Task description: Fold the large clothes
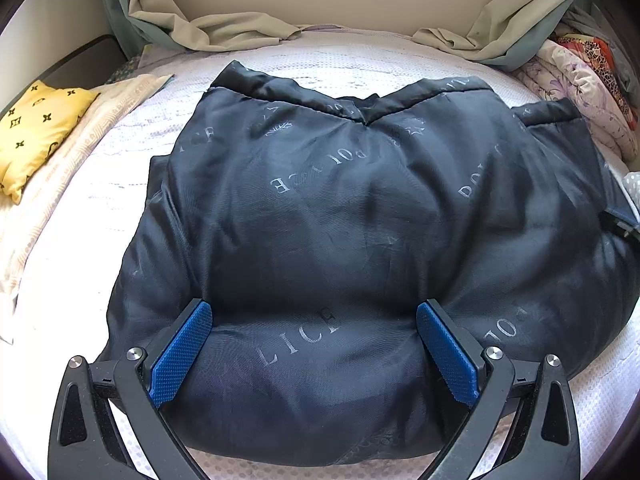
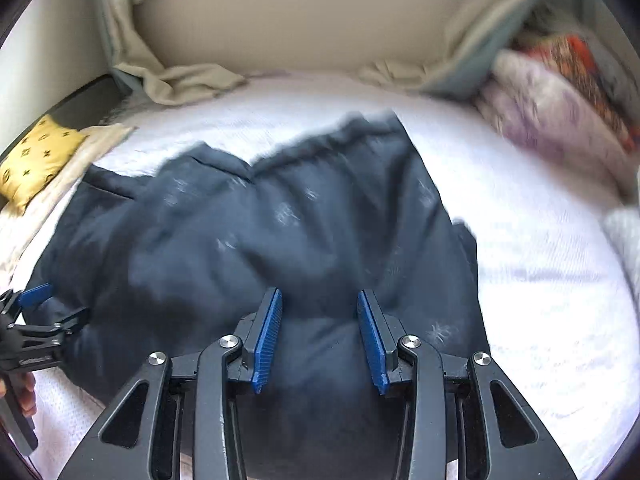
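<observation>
A large dark navy padded jacket (image 1: 340, 216), lining side out with pale "POLICE" lettering, lies folded on a white bed (image 1: 80, 240). My left gripper (image 1: 314, 312) is open wide, its blue pads either side of the jacket's puffy near fold. In the right wrist view the jacket (image 2: 260, 232) is blurred by motion. My right gripper (image 2: 319, 300) is open with a bulge of the jacket's near edge between its pads; no firm grip shows. The left gripper (image 2: 36, 312) shows at that view's left edge.
A yellow patterned cushion (image 1: 32, 132) and a cream cloth (image 1: 72, 152) lie at the bed's left. Beige and grey-green bedding (image 1: 200, 28) is bunched along the headboard. Floral and orange quilts (image 1: 580, 80) are piled at the right.
</observation>
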Demonstrator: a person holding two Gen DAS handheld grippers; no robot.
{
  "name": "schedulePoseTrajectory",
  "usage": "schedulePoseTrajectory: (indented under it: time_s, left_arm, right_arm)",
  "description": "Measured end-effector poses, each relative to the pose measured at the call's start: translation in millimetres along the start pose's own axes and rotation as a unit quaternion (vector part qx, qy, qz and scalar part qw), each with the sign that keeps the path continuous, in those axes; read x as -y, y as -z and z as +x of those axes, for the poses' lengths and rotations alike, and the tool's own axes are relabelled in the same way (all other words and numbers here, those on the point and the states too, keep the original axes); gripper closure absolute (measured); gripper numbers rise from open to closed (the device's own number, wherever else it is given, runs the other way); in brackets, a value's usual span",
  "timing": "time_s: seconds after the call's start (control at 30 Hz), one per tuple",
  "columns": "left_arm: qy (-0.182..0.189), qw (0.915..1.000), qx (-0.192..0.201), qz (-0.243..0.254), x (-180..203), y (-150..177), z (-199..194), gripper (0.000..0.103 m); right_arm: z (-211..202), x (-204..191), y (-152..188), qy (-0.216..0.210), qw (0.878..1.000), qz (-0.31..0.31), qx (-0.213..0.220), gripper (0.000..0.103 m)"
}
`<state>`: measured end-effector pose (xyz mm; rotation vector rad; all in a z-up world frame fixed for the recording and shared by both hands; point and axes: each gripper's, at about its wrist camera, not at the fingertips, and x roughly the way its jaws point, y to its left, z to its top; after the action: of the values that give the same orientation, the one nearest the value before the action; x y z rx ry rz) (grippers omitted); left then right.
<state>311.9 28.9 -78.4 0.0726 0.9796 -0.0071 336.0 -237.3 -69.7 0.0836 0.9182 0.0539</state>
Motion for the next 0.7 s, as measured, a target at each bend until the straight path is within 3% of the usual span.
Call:
schedulePoseTrajectory:
  time_s: [0.2, 0.4, 0.5, 0.7]
  left_arm:
    - [0.035, 0.9989, -0.002, -0.032, -24.5, -8.1, -23.1, 0.0]
    - [0.063, 0.9882, 0.023, -0.138, -103.7, -5.6, -53.7, 0.0]
    - [0.093, 0.9748, 0.002, -0.203, -143.4, 5.0, -44.4, 0.0]
    - [0.191, 0.926, -0.067, -0.319, -176.2, 48.4, -8.3, 0.0]
  right_arm:
    - [11.2, 9.9, 4.2, -0.005, 1.0, 0.012, -0.019, 0.067]
    - [13.0, 10.1, -1.1, -0.023, 0.999, 0.026, -0.023, 0.06]
    - [11.6, 9.4, -2.3, -0.025, 0.999, 0.028, -0.023, 0.058]
    - [6.3, 9.5, -2.6, -0.034, 0.998, 0.037, -0.022, 0.058]
